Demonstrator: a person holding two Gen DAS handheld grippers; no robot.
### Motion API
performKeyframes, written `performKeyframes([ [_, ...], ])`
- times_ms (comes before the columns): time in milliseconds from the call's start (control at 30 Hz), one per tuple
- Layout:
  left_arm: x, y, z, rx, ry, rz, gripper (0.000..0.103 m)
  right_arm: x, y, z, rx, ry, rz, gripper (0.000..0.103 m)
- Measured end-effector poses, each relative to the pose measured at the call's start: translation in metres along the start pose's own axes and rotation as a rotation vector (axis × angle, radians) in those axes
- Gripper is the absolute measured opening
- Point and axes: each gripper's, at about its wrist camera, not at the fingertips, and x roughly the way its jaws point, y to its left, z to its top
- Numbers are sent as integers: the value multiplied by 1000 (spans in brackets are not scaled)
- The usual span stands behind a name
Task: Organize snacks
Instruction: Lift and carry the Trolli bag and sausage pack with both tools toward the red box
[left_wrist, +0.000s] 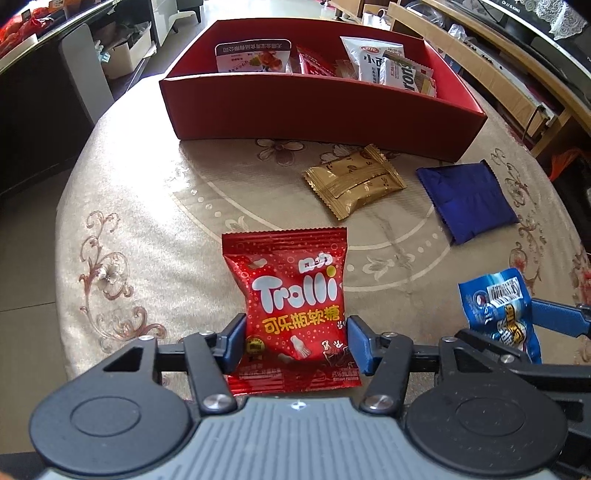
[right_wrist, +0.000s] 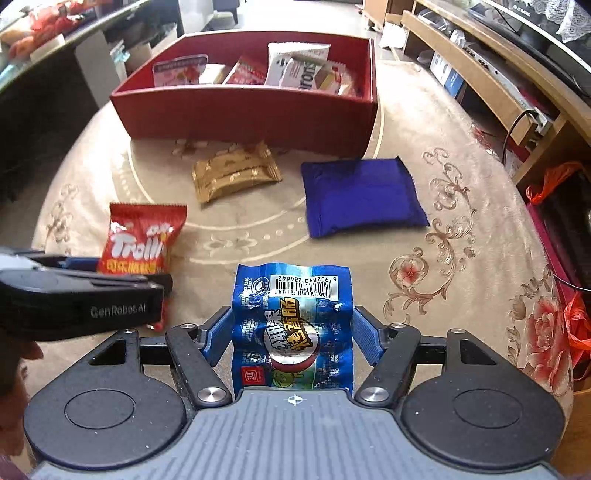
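Beyond both grippers, a red box (left_wrist: 317, 107) on the floral tablecloth (left_wrist: 147, 229) holds several snack packets.
Nearer than the box, the left gripper (left_wrist: 295, 339) clamps a red Trolli bag (left_wrist: 291, 295); the right gripper (right_wrist: 293, 332) clamps a blue packet (right_wrist: 291, 325); gold (left_wrist: 354, 182) and dark-blue (left_wrist: 467, 201) packets lie just before it.

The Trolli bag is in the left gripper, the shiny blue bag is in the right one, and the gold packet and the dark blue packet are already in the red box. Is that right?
Not quite. The gold packet and dark blue packet lie on the tablecloth in front of the red box, as the right wrist view shows. The left gripper does grip the Trolli bag, and the right gripper the shiny blue bag.
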Motion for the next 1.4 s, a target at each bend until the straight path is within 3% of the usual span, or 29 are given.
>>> performKeyframes([
  [667, -14, -4, 2, -4, -59, -9, 50, -10, -21, 12, 70, -51, 15, 74],
  [833, 1, -2, -1, -5, -19, 13, 50, -9, -20, 12, 65, -48, 22, 74],
  [1133, 13, -8, -1, 20, -36, 76, 54, -8, -19, 13, 58, -42, 32, 74],
  [1400, 3, -1, 0, -21, -48, 49, 48, -13, -22, 16, 72, -61, 36, 74],
])
